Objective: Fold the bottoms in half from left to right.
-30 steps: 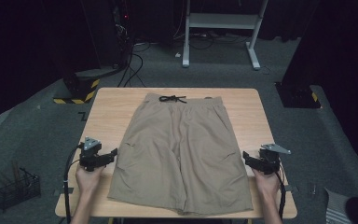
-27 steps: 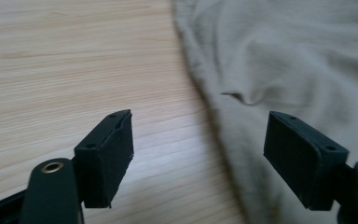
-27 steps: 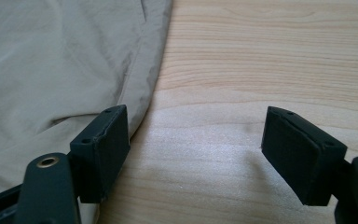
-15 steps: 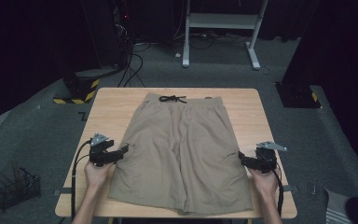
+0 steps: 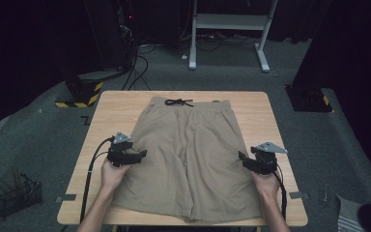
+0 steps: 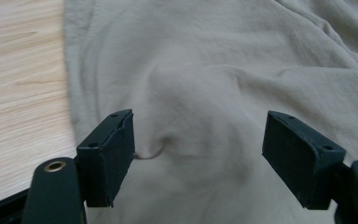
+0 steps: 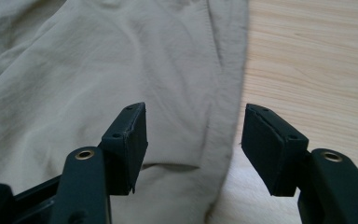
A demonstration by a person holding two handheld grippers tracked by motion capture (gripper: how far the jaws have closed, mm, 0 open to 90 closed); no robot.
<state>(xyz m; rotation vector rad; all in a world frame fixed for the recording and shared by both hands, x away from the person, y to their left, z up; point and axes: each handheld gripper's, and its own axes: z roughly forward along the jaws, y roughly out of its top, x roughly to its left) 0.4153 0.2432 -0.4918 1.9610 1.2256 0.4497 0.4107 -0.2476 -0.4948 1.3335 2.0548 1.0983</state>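
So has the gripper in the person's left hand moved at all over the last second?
Yes. The left gripper has moved inward and a little up the table, from beside the shorts' left edge to over the fabric.

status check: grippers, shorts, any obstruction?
Left gripper open, over the shorts' left edge. Right gripper open, straddling their right side seam. Shorts flat on the table, ungripped. Nothing in the way.

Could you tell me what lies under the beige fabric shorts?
The beige fabric shorts lie flat on the light wooden table, bare around them. Anything beneath the cloth is covered.
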